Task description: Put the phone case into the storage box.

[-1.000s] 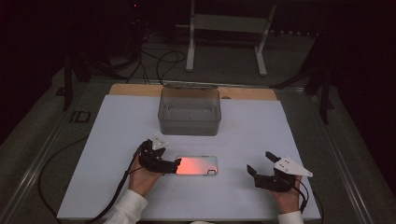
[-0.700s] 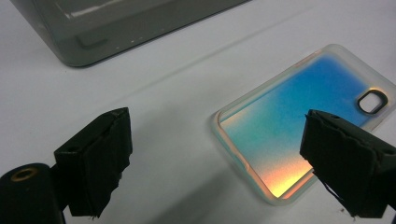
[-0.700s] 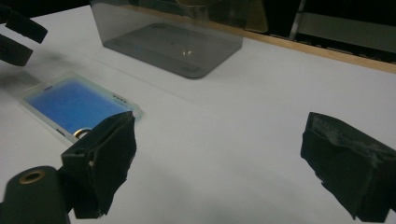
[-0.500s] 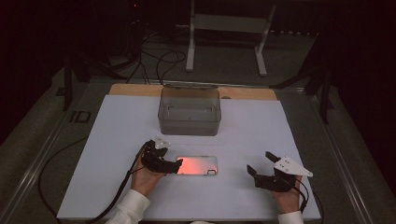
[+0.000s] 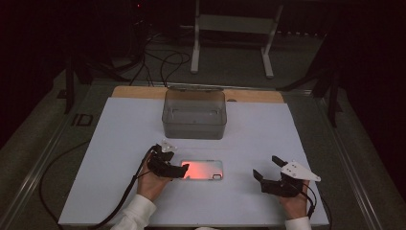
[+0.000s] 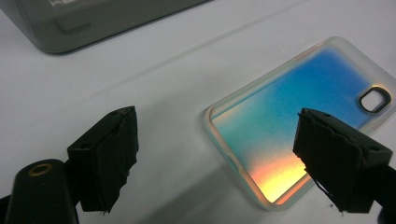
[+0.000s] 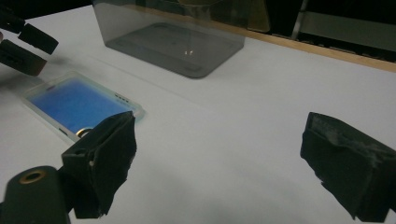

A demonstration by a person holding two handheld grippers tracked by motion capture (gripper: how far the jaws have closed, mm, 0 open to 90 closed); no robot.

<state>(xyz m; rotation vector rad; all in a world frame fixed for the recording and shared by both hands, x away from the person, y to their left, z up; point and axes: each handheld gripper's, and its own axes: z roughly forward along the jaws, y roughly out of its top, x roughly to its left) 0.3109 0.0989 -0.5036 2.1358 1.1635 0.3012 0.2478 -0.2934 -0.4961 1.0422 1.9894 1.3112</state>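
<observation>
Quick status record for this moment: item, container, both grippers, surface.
item: phone case, flat on the sheet, camera hole toward the right gripper
container: clear box, beyond the case, apart from it
left gripper: jaws just been closing, straddling the case's near end, pads not yet pressing
right gripper: open, holding nothing, to the case's right
surface: white sheet on the table

Looks like a lab recording setup, not anybody's home

Dark room, a table (image 5: 72,211) covered in plain white sheet, cables (image 5: 165,60) snaking over the grey floor behind it, and a white metal stand (image 5: 232,36) planted at the back; the person works with handheld camera grippers, total test-bench vibes
</observation>
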